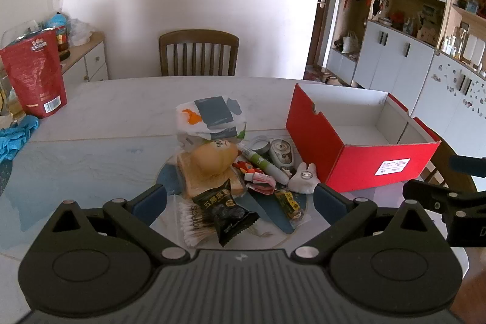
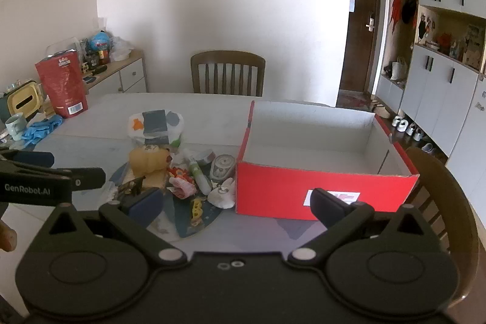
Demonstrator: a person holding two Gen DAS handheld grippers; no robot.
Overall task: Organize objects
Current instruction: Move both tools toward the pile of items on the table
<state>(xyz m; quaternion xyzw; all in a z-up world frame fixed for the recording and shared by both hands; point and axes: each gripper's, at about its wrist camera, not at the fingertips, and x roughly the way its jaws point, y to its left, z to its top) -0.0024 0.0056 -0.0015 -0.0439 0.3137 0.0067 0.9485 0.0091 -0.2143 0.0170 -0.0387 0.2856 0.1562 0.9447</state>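
Observation:
A pile of small objects lies mid-table: a black snack packet (image 1: pixel 226 210), a cotton swab pack (image 1: pixel 193 225), a bread slice with a yellow plush (image 1: pixel 212 158), a green tube (image 1: pixel 262 164), a white plush (image 1: pixel 303 178), a white plastic bag (image 1: pixel 209 117). An empty red box (image 1: pixel 358 160) stands to the right, also in the right wrist view (image 2: pixel 303 190). My left gripper (image 1: pixel 240 202) is open above the near side of the pile. My right gripper (image 2: pixel 235 204) is open, in front of the box and the pile (image 2: pixel 182 172).
A red pouch (image 1: pixel 33 75) and blue gloves (image 1: pixel 15 135) sit at the table's left. A wooden chair (image 1: pixel 199 52) stands behind the table, another chair (image 2: pixel 440 202) at the right. A mug (image 2: pixel 15 126) stands at the far left. Cabinets line the right wall.

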